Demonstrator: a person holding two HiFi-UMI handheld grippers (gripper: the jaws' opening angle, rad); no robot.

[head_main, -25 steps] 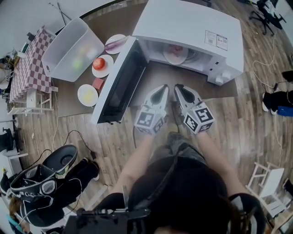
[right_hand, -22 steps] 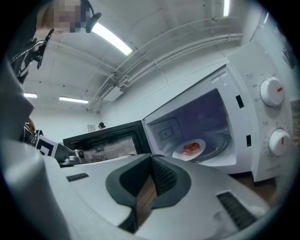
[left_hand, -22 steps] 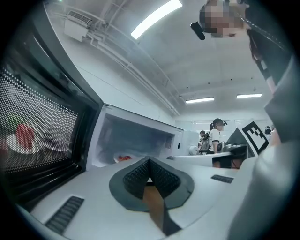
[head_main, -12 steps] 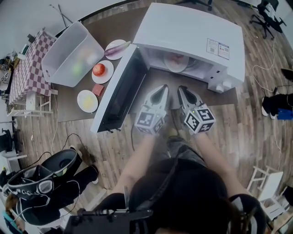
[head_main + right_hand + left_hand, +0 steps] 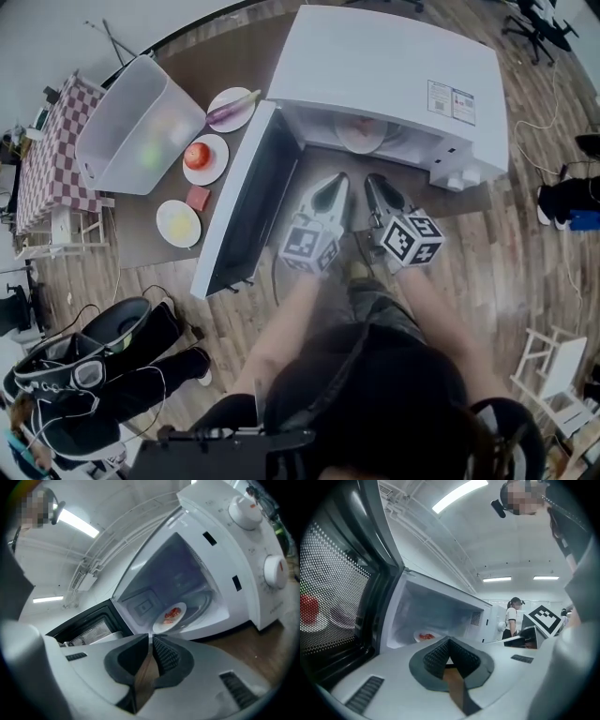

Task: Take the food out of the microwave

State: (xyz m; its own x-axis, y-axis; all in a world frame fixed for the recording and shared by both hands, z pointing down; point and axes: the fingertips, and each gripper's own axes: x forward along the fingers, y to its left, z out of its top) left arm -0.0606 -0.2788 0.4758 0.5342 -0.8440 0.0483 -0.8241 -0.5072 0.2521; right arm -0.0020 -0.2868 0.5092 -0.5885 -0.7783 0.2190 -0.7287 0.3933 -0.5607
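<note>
Item: white plate [image 5: 361,132] of red food, inside the open microwave [image 5: 394,66], at twelve o'clock from both grippers, with the door [image 5: 246,202] swung out toward nine o'clock. Handling, as judged: light, rigid, glazed and probably slippery, breakable, food loose on top; take the near rim at six o'clock and carry level. Left gripper [image 5: 336,184] is pinched together, empty; right gripper [image 5: 374,183] has just been opening to a narrow slit, nothing between its jaws.

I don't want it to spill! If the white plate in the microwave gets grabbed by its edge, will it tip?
The plate looks stiff and smooth, so jaws might slip on its rim. It is shallow, so the red food could slide off if it tilts. Small, so probably light.
</note>
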